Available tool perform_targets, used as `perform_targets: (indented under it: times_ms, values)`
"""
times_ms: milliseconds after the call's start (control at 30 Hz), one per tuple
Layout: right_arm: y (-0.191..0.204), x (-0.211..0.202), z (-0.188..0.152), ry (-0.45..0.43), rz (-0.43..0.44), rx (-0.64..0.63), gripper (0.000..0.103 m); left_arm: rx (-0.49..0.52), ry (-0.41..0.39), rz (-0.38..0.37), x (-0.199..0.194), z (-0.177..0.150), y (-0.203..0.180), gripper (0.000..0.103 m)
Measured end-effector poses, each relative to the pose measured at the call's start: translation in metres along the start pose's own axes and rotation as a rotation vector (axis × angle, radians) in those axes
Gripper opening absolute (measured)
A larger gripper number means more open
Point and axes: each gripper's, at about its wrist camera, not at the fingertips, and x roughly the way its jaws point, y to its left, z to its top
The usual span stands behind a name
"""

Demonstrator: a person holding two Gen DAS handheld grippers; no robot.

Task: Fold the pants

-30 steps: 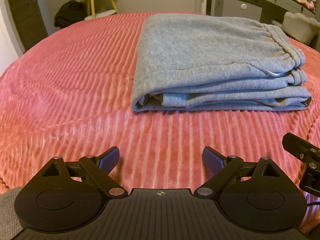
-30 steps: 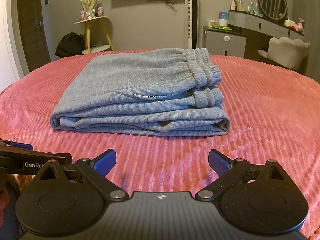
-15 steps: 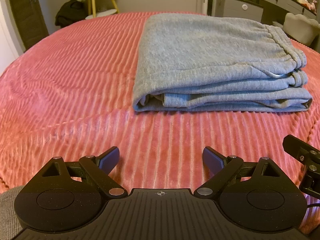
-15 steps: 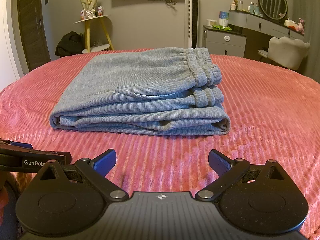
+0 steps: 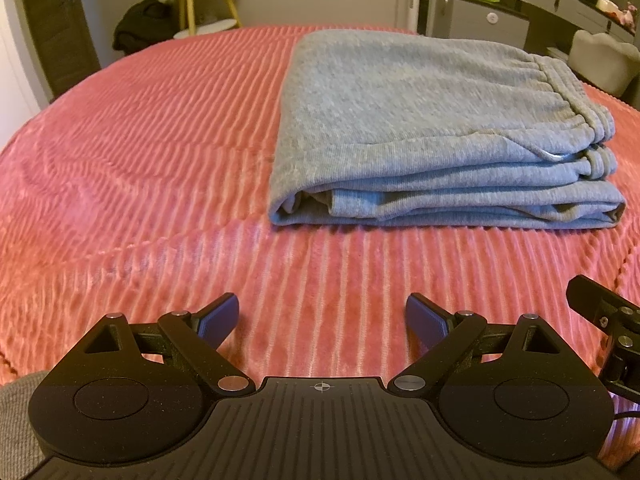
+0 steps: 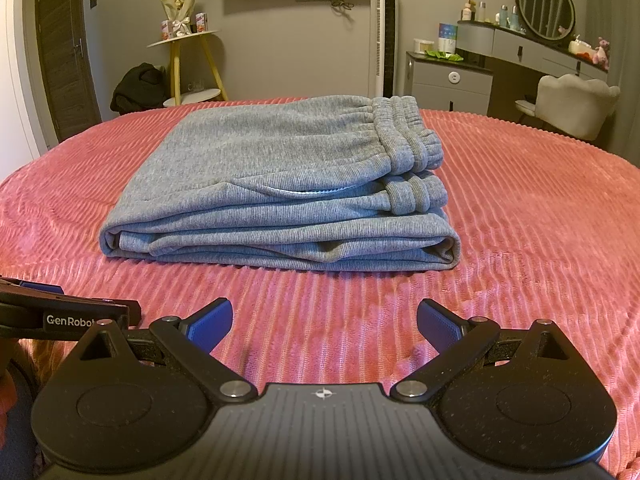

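Grey pants (image 6: 280,184) folded in stack, mid pink ribbed bed (image 6: 520,240). L gripper (image 5: 322,316) + R gripper (image 6: 324,320) fingers spread wide, empty, short of pants. Inner layers hidden; R gripper cut off at left-view edge.

Left hand-held gripper (image 5: 322,316): jaws spread wide, blue pads (image 5: 218,316) well apart, nothing between them. It is held low and roughly level, fingers pointing forward.

Right hand-held gripper (image 6: 325,320): jaws likewise spread wide, blue pads (image 6: 438,324) apart and holding nothing, same low, level pose.

The two sit side by side, near each other: part of the right unit shows at the right edge of the left wrist view, and the left unit's finger at the left edge of the right wrist view.
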Motion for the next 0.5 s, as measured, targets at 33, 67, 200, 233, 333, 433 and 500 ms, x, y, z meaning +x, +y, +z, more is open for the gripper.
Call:
perform_targets:
  times_ms: [33, 67, 200, 233, 333, 433, 500]
  values:
    - [-0.0003, 0.0002, 0.0000, 0.001, 0.001, 0.000, 0.099, 0.000, 0.000, 0.000, 0.0002, 0.0003, 0.0001, 0.095]
    - [-0.0002, 0.0001, 0.0001, 0.001, 0.001, -0.001, 0.099, 0.001, -0.001, 0.000, 0.0003, 0.0005, 0.0001, 0.095]
    - [-0.0002, 0.0000, 0.0001, 0.002, 0.000, -0.002, 0.099, 0.000, 0.000, 0.000, 0.0001, 0.0003, -0.0001, 0.095]
    - [-0.0001, -0.0004, 0.0001, 0.001, 0.000, -0.002, 0.099, 0.000, -0.001, 0.000, 0.0000, 0.0002, -0.0003, 0.095]
    - [-0.0003, -0.0003, 0.0004, 0.001, 0.001, -0.003, 0.099, -0.003, -0.002, -0.003, 0.0000, 0.0007, 0.0001, 0.095]
    - [-0.0002, -0.0005, 0.0002, 0.000, 0.001, -0.003, 0.099, -0.006, -0.003, -0.003, 0.0000, 0.0011, 0.0006, 0.095]
    - [0.0000, -0.0007, 0.0001, 0.000, -0.001, -0.003, 0.099, -0.006, -0.003, -0.003, 0.0000, 0.0015, 0.0007, 0.095]
